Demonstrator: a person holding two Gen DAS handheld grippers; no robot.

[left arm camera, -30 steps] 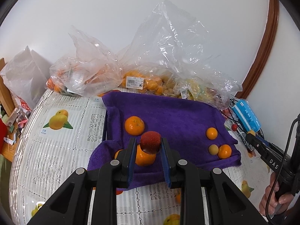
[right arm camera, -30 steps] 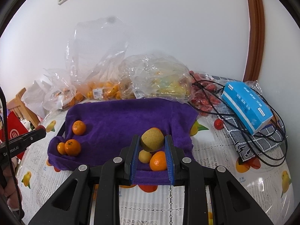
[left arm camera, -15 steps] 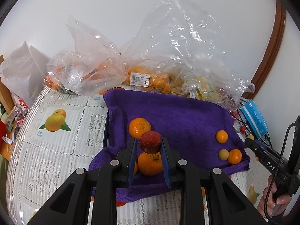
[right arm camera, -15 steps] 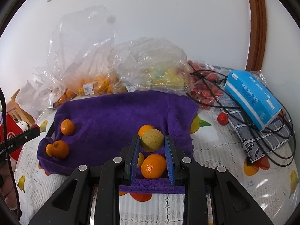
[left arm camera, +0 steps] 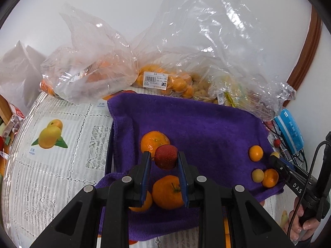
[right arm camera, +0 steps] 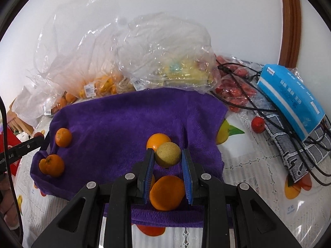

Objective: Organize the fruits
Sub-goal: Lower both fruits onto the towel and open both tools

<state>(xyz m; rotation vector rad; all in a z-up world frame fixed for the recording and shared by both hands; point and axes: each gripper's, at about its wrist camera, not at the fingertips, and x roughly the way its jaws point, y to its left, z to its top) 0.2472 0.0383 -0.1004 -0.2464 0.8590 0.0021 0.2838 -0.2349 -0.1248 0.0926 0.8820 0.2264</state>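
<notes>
A purple towel (left arm camera: pixel 198 124) (right arm camera: pixel 115 119) covers the middle of the table. My left gripper (left arm camera: pixel 164 160) is shut on a small red fruit (left arm camera: pixel 166 159), held above two oranges (left arm camera: pixel 167 192) at the towel's near left corner; a third orange (left arm camera: pixel 154 141) lies just beyond. My right gripper (right arm camera: pixel 167 155) is shut on a round yellow-green fruit (right arm camera: pixel 168 154), hovering over an orange (right arm camera: pixel 167 192) at the towel's near right corner, with another orange (right arm camera: pixel 158 140) behind it. In the right wrist view the left-side oranges (right arm camera: pixel 52 164) show at the towel's left end.
Clear plastic bags of oranges (left arm camera: pixel 165 82) and yellow fruit (right arm camera: pixel 180 70) line the wall behind the towel. A blue tissue box (right arm camera: pixel 289 97), black cables (right arm camera: pixel 269 111), a small red fruit (right arm camera: pixel 258 124) and a bag of red fruit (right arm camera: pixel 233 88) lie right of the towel.
Both grippers have come down and forward toward the towel with their fruits still gripped. The oranges beneath them now look larger and nearer.
</notes>
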